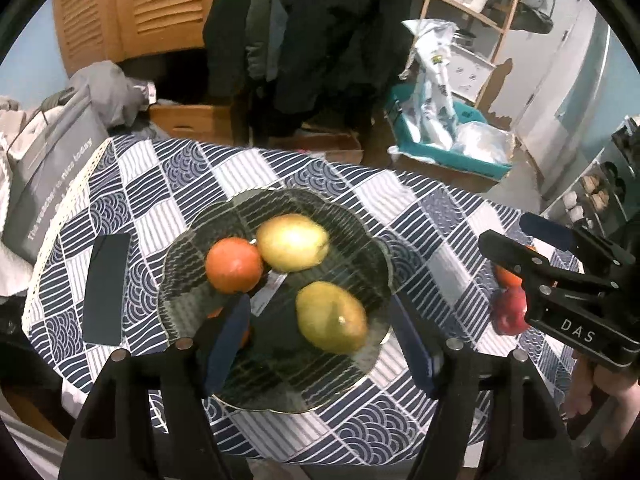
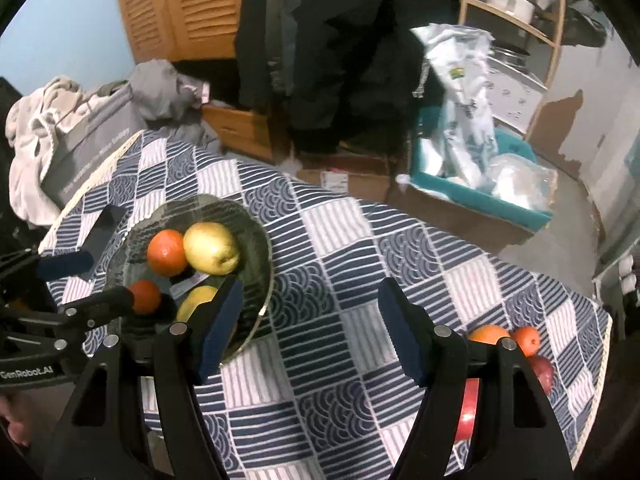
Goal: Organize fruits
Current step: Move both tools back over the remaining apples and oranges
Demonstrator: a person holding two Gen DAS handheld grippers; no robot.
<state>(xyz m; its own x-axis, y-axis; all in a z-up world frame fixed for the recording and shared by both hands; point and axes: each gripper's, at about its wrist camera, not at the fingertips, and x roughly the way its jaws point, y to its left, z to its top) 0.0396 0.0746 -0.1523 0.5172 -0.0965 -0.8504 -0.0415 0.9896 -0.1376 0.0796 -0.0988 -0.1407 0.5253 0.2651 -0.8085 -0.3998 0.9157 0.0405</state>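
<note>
Glass plate (image 1: 372, 256) with two pears, two oranges, both grippers' jaws spread, holding nothing.

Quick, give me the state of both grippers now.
Left gripper: open, empty, over the glass plate.
Right gripper: open, empty, above the tablecloth.

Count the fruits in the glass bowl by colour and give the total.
Orange fruits: 2
Yellow fruits: 2
Total in the glass bowl: 4
</note>
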